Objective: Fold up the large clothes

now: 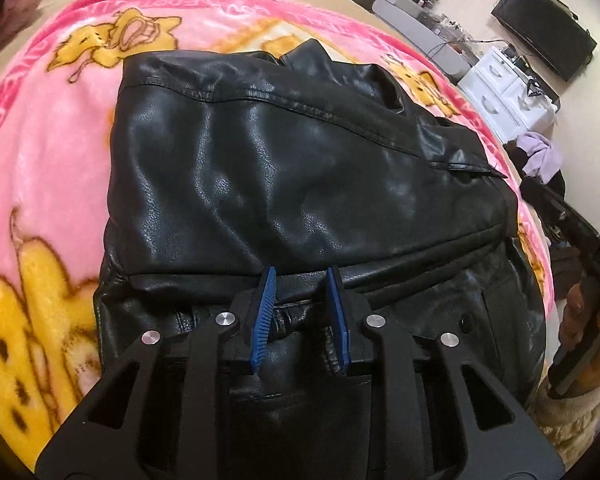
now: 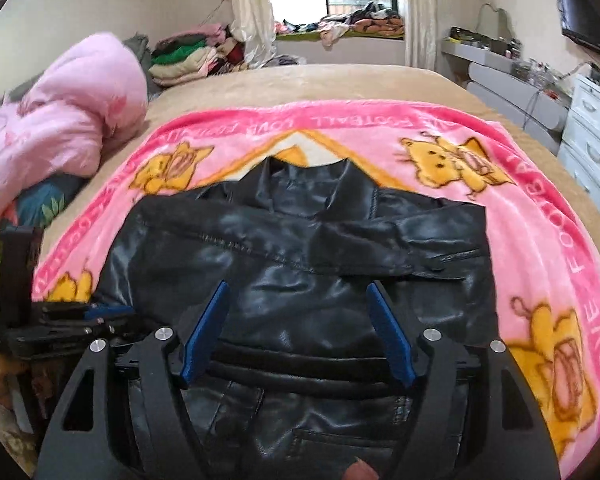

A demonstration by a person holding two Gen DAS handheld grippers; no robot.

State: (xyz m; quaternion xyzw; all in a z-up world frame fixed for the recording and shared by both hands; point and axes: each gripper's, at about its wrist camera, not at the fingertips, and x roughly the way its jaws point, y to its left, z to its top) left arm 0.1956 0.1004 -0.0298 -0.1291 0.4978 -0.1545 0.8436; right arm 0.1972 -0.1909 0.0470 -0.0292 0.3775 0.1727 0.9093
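Observation:
A black leather jacket point(image 1: 284, 168) lies flat on a pink cartoon blanket point(image 1: 52, 152) on the bed, collar at the far end, sleeves folded across the body. My left gripper point(image 1: 302, 276) hovers over the jacket's near hem, its blue pads a narrow gap apart with nothing between them. In the right wrist view the jacket point(image 2: 300, 264) fills the middle. My right gripper point(image 2: 298, 292) is wide open and empty above the jacket's lower part. The left gripper point(image 2: 112, 314) shows at the left edge there, and the right gripper's body point(image 1: 584, 240) at the right edge of the left wrist view.
A pink quilt point(image 2: 60, 128) is heaped at the bed's far left. Folded clothes point(image 2: 188, 56) are stacked behind it. White drawers point(image 2: 596, 148) and a grey desk point(image 2: 512, 80) stand to the right of the bed. The beige sheet point(image 2: 300, 84) extends beyond the blanket point(image 2: 540, 208).

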